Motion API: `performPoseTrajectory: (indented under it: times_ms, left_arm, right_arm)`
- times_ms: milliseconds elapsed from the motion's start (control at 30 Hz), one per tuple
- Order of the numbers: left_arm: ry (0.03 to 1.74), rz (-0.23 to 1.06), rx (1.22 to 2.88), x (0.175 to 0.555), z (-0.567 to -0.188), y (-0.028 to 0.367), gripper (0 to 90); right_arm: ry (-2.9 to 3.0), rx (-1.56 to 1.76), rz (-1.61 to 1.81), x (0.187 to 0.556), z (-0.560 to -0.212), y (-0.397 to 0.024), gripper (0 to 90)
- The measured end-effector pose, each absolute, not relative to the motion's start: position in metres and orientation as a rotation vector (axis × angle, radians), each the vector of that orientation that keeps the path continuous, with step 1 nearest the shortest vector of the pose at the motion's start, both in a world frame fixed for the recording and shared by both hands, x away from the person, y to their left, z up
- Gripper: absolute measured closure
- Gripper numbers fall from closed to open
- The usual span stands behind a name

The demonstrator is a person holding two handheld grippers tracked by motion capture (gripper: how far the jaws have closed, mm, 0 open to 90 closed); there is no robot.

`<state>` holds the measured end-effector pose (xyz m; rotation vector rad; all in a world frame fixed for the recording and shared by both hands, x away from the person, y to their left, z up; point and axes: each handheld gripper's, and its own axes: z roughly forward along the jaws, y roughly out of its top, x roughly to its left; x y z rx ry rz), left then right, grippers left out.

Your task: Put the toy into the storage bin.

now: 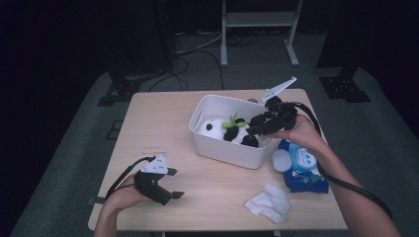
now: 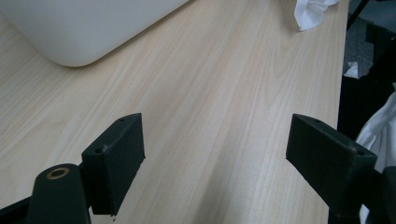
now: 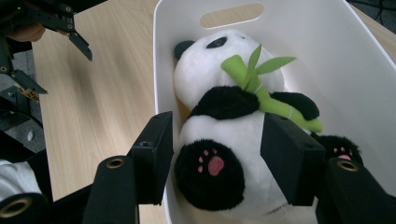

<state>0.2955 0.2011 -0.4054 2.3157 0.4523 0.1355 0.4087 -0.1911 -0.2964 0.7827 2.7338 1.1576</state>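
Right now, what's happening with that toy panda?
Right gripper open over panda, not gripping. Panda lies in white bin. Left gripper open, idle above table. Nothing in the way.

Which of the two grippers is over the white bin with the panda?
The right gripper, at the white bin, its fingers astride the panda plush. The left gripper is near the table's front edge, fingers apart over bare wood.

The table (image 2: pixel 224 93) looks like pale wood-grain laminate, smooth and matt. The bin (image 3: pixel 336 51) is smooth white plastic with a faint sheen. The panda (image 3: pixel 224 135) is fuzzy plush cloth. Crumpled tissue (image 1: pixel 269 202) looks like soft paper.
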Motion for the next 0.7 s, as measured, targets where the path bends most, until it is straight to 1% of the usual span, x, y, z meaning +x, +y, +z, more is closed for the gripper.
performPoseTrajectory:
  times_ms: [400, 700]
  left_arm:
    - [0.454, 0.140, 2.314, 0.295, -0.404, 0.202, 17.8]
    - [0.461, 0.136, 2.309, 0.295, -0.405, 0.203, 17.6]
  right_arm:
    - [2.680, 0.799, 1.203, 0.390, -0.293, -0.216, 39.7]
    - [2.658, 0.830, 1.241, 0.380, -0.301, -0.230, 37.9]
